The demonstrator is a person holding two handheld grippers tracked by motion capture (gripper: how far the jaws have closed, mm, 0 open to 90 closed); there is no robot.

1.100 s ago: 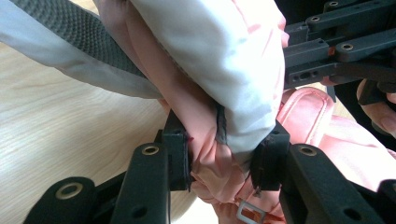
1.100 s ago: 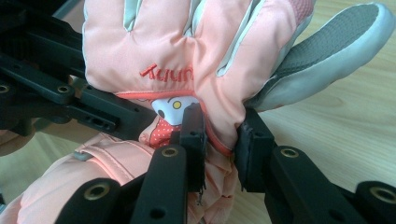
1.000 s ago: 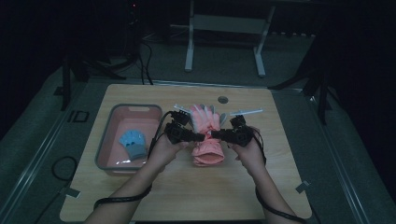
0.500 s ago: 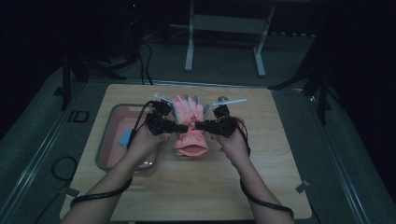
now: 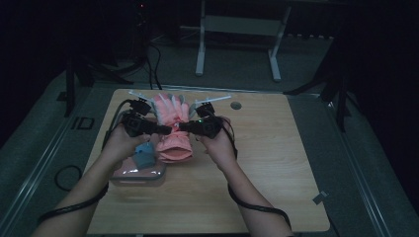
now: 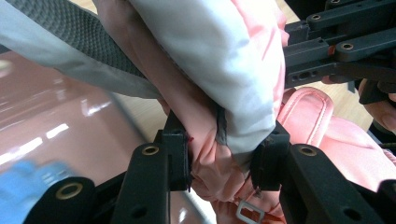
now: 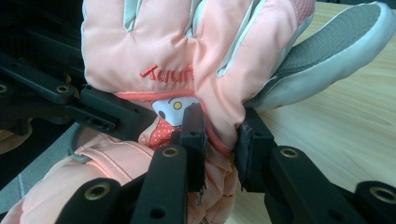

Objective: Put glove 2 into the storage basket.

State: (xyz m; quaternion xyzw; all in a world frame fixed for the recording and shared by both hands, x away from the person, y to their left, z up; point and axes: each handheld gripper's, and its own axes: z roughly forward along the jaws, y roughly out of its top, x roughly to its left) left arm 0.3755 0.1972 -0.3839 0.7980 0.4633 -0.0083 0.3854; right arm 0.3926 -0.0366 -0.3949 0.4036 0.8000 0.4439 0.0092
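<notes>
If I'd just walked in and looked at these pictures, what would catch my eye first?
Probably the padded pink winter glove with grey trim, held up over the middle of the wooden table. The left gripper and right gripper each pinch it from one side. Beside it, at the table's left, sits a pink plastic tub with a small blue glove inside.

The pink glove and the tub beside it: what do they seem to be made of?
The glove looks like padded, stitched fabric with a matte finish and a grey textured palm patch. The tub seems to be smooth pink plastic, since it shows glossy reflections.
</notes>
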